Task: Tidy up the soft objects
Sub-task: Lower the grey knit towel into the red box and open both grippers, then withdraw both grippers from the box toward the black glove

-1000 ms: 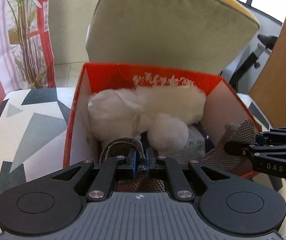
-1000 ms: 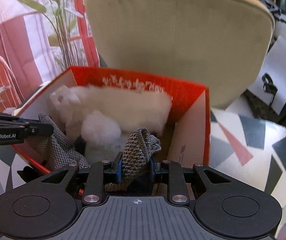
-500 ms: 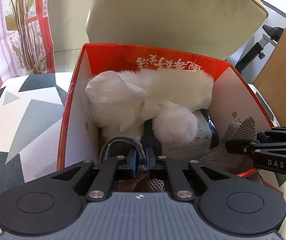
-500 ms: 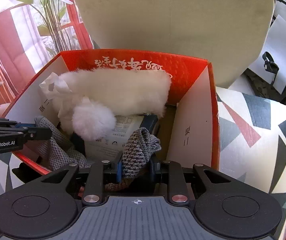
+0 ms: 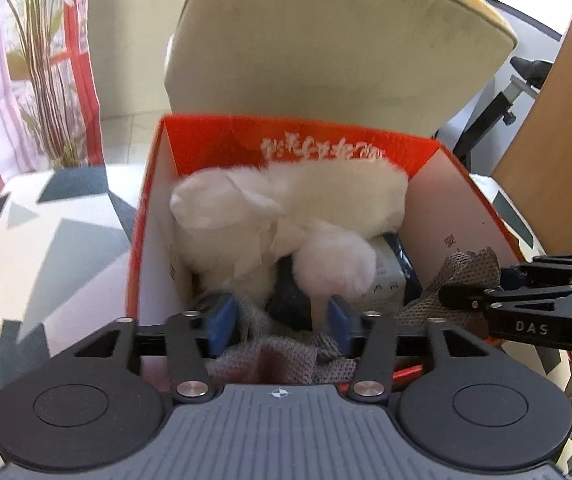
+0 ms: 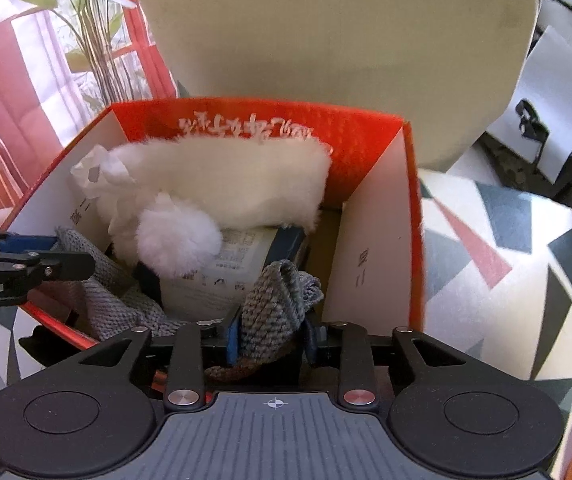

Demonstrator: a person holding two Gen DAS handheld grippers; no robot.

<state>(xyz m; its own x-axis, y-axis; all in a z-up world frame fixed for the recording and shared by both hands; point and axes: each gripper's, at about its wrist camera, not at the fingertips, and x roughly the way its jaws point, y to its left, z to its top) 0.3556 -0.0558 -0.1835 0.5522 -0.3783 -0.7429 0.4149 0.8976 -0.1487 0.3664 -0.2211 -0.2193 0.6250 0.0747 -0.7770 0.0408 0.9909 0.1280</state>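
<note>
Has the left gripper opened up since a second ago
Yes. The left gripper was pinched shut on the grey knit cloth; now its blue pads stand wide apart at the near edge of the red box, cloth loose between them.

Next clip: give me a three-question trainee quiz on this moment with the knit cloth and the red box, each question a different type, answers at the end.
1. True or false: the left gripper is clamped on the grey knit cloth.
2. Multiple choice: the white fluffy item lies
A. on the patterned seat beside the box
B. inside the red box, against its far wall
C. between the right gripper's fingers
3. Fill in: the right gripper is shut on the ____.

Key: 1 false, its jaws stand apart above the cloth. 2 B. 3 grey knit cloth.
</note>
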